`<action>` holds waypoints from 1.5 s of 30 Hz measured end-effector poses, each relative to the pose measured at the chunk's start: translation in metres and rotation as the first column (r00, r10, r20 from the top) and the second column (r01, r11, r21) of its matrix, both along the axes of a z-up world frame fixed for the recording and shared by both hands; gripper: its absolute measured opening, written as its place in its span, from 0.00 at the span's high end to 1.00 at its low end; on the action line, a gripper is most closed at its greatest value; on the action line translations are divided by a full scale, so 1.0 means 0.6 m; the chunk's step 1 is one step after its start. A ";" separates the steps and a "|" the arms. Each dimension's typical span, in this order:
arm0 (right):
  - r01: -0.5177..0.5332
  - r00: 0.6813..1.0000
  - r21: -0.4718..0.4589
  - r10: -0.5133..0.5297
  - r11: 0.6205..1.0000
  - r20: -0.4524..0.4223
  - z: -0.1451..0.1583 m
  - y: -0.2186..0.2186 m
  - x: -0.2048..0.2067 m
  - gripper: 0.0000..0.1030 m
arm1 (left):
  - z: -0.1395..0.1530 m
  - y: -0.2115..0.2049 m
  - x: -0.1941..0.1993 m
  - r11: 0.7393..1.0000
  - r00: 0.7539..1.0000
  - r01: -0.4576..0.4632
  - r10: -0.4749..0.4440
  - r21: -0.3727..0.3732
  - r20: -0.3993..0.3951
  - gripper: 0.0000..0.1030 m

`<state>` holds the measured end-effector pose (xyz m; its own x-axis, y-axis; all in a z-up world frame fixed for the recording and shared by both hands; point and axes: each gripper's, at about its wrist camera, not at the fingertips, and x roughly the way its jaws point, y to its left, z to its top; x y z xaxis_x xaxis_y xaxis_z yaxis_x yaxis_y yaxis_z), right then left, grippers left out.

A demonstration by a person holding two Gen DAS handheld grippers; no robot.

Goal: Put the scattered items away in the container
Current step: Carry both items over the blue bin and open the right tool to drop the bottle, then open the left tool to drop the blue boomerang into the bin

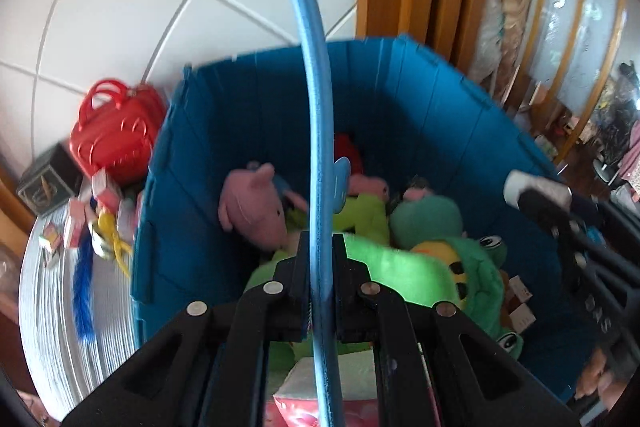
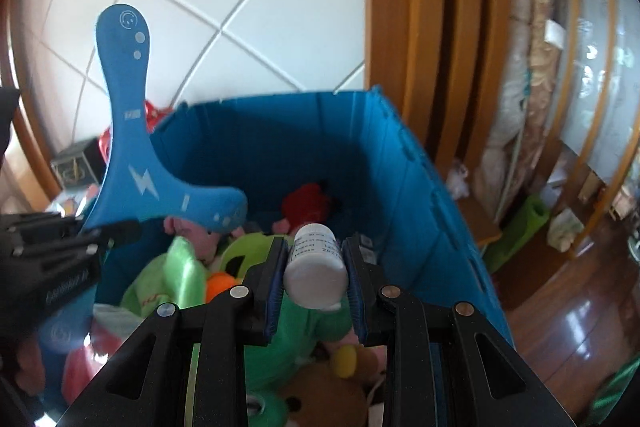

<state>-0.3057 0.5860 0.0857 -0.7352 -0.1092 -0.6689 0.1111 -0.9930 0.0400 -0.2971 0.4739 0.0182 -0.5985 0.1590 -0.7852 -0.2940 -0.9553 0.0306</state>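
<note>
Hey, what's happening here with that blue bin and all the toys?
A person is tidying with two handheld grippers. The left gripper is shut on a blue boomerang, and the right gripper is shut on a small white bottle. Both hang above the blue bin, which already holds plush toys.

Home room, blue bin point(image 1: 420, 99) of plush toys point(image 1: 256, 211), wooden wardrobe frame point(image 2: 400, 27), folded quilts point(image 2: 536, 67), glossy wood floor point(image 2: 560, 315)

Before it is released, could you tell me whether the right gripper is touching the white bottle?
Touching: the right wrist view shows the right gripper with both pads pressed against the white bottle.
</note>
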 end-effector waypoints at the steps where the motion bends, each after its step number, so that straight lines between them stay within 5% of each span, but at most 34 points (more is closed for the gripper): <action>1: -0.021 0.999 -0.023 0.022 1.000 0.033 -0.004 -0.002 -0.008 0.73 | -0.003 0.000 -0.001 1.000 1.000 -0.005 0.005 -0.005 0.005 0.92; 10: -0.086 0.990 0.023 0.083 0.996 0.116 -0.019 -0.028 -0.064 0.73 | -0.008 -0.006 -0.002 0.999 0.999 -0.034 0.035 -0.026 0.039 0.90; 12: -0.097 0.989 0.021 0.094 0.995 0.117 -0.018 -0.036 -0.064 0.73 | -0.005 -0.008 -0.003 0.999 0.999 -0.040 0.041 -0.027 0.031 0.82; 14: -0.101 0.988 0.024 0.098 0.995 0.117 -0.019 -0.037 -0.069 0.73 | -0.001 -0.010 0.000 0.999 0.999 -0.045 0.046 -0.027 0.023 0.62; 17: -0.098 0.989 0.038 0.093 0.994 0.118 -0.020 -0.045 -0.073 0.72 | 0.007 -0.013 0.005 0.999 0.999 -0.045 0.045 -0.030 -0.005 0.46; 24: -0.078 0.992 0.067 0.071 0.995 0.102 -0.010 -0.043 -0.068 0.57 | 0.012 -0.021 0.006 0.998 0.998 -0.058 0.057 -0.029 -0.015 0.45; 26: -0.072 0.994 0.078 0.065 0.994 0.092 -0.004 -0.040 -0.062 0.40 | 0.015 -0.022 0.011 0.998 0.998 -0.058 0.057 -0.034 -0.027 0.45; 31: -0.069 0.996 0.096 0.063 0.993 0.068 0.009 -0.032 -0.044 0.20 | 0.035 -0.025 0.028 0.996 0.994 -0.070 0.065 -0.053 -0.087 0.43; 37: -0.076 0.996 0.098 0.071 0.992 0.051 0.019 -0.027 -0.023 0.20 | 0.061 -0.032 0.049 0.997 0.989 -0.073 0.068 -0.034 -0.134 0.36; 45: -0.079 0.997 0.085 0.079 0.993 0.003 0.046 -0.024 0.010 0.00 | 0.071 -0.043 0.081 0.997 0.985 -0.072 0.069 -0.012 -0.158 0.36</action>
